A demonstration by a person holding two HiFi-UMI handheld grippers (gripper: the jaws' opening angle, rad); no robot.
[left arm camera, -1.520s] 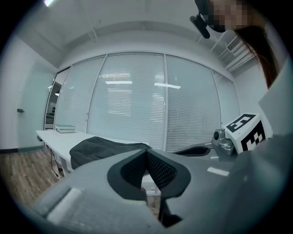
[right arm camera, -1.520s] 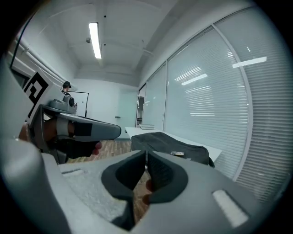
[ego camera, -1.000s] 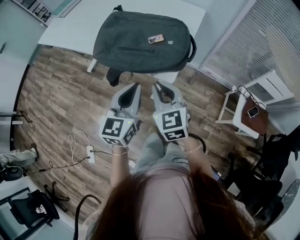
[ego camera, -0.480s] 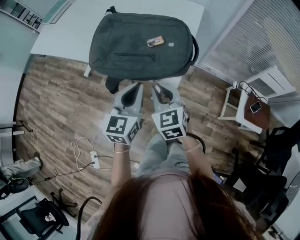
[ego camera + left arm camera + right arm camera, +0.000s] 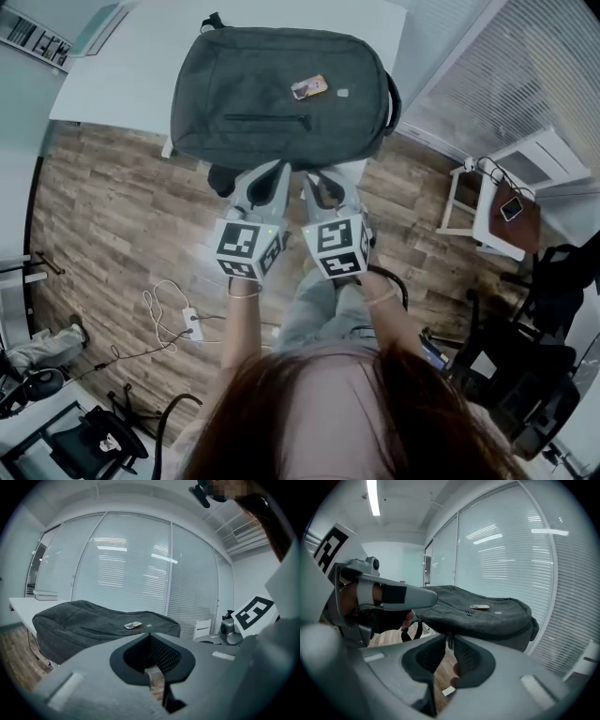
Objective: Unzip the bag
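A dark grey backpack (image 5: pixel 281 94) (image 5: pixel 93 620) (image 5: pixel 487 616) lies flat on a white table (image 5: pixel 141 56), with a small tag (image 5: pixel 309 87) on top and a closed front-pocket zipper (image 5: pixel 267 119). Both grippers are side by side at its near edge. My left gripper (image 5: pixel 277 169) (image 5: pixel 151 637) is shut with nothing in it. The jaws of my right gripper (image 5: pixel 314 173) (image 5: pixel 449 638) stand almost together. A zipper pull (image 5: pixel 449 640) hanging from the bag's edge shows in the slit between them. Whether the pads touch it I cannot tell.
A black strap (image 5: pixel 223 178) hangs off the table edge beside the left gripper. A small white side table (image 5: pixel 487 211) with a phone stands at the right. A power strip with cable (image 5: pixel 183 314) lies on the wood floor. Dark chairs stand at the lower corners.
Both grippers have moved forward and down toward the bag's near edge, staying side by side. The bag has not moved.
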